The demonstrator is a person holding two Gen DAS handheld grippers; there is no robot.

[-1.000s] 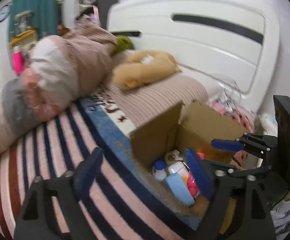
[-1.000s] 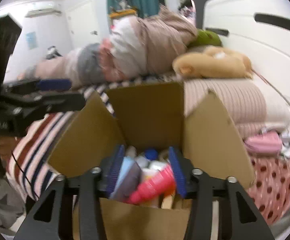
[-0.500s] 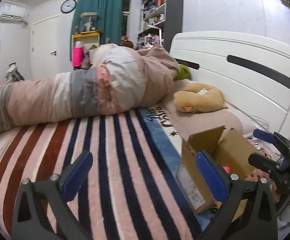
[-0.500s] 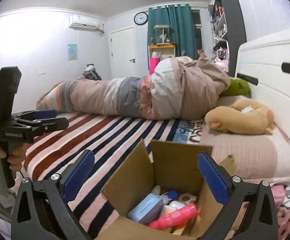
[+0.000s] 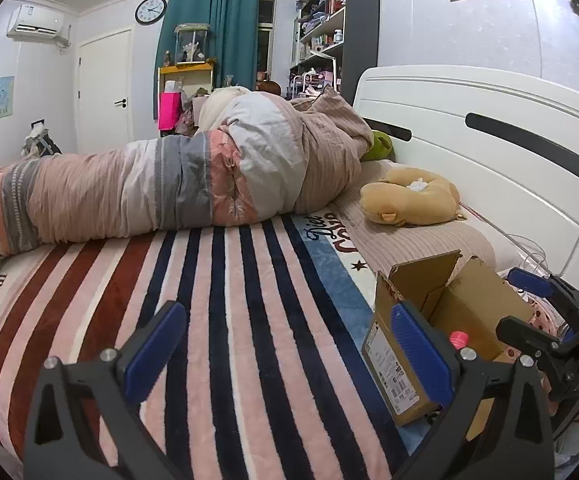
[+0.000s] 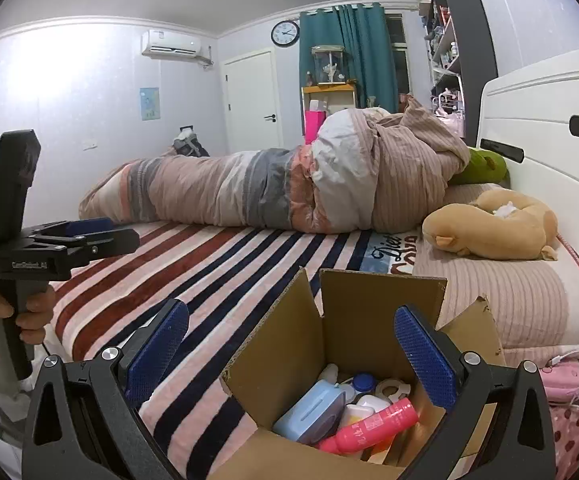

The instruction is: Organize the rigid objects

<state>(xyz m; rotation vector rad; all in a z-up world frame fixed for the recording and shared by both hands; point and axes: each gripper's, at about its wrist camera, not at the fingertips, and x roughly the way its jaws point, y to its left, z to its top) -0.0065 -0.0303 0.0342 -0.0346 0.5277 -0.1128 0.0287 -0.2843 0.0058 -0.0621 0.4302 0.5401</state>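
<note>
An open cardboard box (image 6: 369,312) stands on the striped blanket near the pillow end of the bed. Inside lie a pink bottle (image 6: 373,424), a light blue container (image 6: 309,408) and several small white items. My right gripper (image 6: 291,344) hovers above the box's near edge, open, with nothing between its fingers. My left gripper (image 5: 289,340) is open over the blanket, left of the box (image 5: 389,364), and holds nothing. The pink bottle's cap (image 5: 458,337) peeks over the box rim. Each gripper shows in the other's view: the right gripper (image 5: 545,320), and the left gripper (image 6: 81,236) held by a hand (image 6: 29,312).
A rolled quilt (image 5: 209,184) lies across the far side of the bed. A tan plush toy (image 5: 409,200) and a green plush (image 6: 485,168) rest by the white headboard (image 5: 489,140). A pink pouch (image 6: 561,380) and cables lie right of the box. The striped blanket (image 5: 229,300) stretches left.
Both grippers have pulled back and up from the box. The right jaws, earlier narrow around the items in the box, now stand wide. The left gripper swung left over the blanket.
</note>
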